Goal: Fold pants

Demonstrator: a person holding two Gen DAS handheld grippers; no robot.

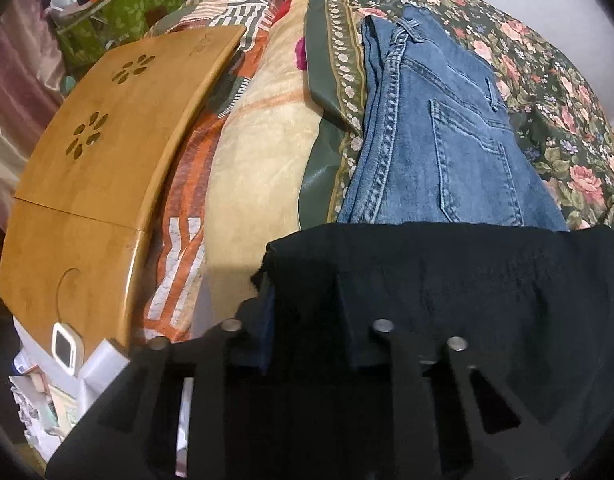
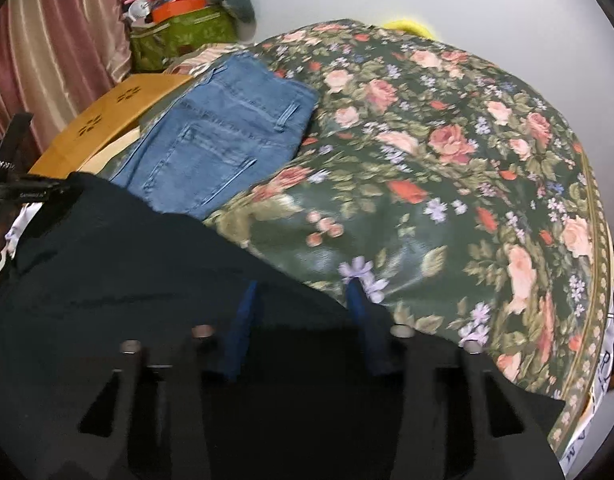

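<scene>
Black pants (image 1: 447, 280) hang across the front of both views, held up over the bed; they also fill the lower left of the right wrist view (image 2: 147, 272). My left gripper (image 1: 307, 312) is mostly covered by the black cloth, so its fingers are hidden. My right gripper (image 2: 303, 312) shows two blue fingertips (image 2: 245, 312) spread apart with black cloth lying between and over them. Folded blue jeans (image 1: 439, 128) lie on the floral bedspread beyond the black pants; they also show in the right wrist view (image 2: 227, 132).
A dark green floral bedspread (image 2: 447, 184) covers the bed. A wooden lap table (image 1: 107, 152) lies at the left, on a cream blanket (image 1: 263, 168). A green bag of clutter (image 2: 179, 36) and pink curtains (image 2: 59, 40) stand at the back left.
</scene>
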